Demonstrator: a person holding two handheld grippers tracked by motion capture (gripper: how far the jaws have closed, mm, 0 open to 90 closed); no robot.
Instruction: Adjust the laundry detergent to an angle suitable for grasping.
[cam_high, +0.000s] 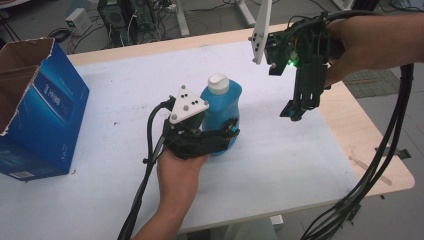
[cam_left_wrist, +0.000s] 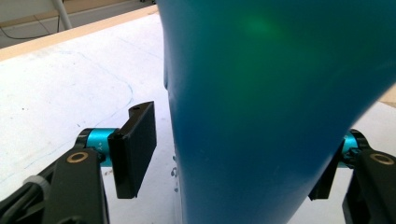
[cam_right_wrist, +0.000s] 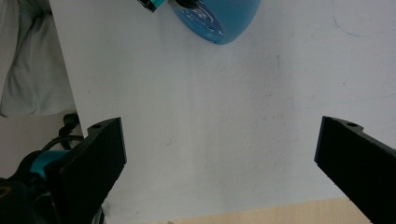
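Note:
A blue bottle (cam_high: 222, 107) with a white cap (cam_high: 218, 82) stands upright mid-table. My left gripper (cam_high: 226, 133) reaches around its lower body from the near side. In the left gripper view the bottle (cam_left_wrist: 280, 93) sits between the jaws of the left gripper (cam_left_wrist: 233, 158). The left pad (cam_left_wrist: 135, 149) stands a narrow gap off the bottle's side, while the right pad (cam_left_wrist: 327, 179) lies at its edge. My right gripper (cam_high: 295, 111) hangs open above the table to the bottle's right, pointing down. In its own view the right gripper (cam_right_wrist: 219, 154) holds nothing, and the bottle (cam_right_wrist: 219, 18) is at the top.
An open blue cardboard box (cam_high: 45, 110) stands at the table's left edge. The white table top (cam_high: 280, 165) has a wooden rim along its far and right sides. Thick cables (cam_high: 380, 165) trail from the right hand down past the table's right corner.

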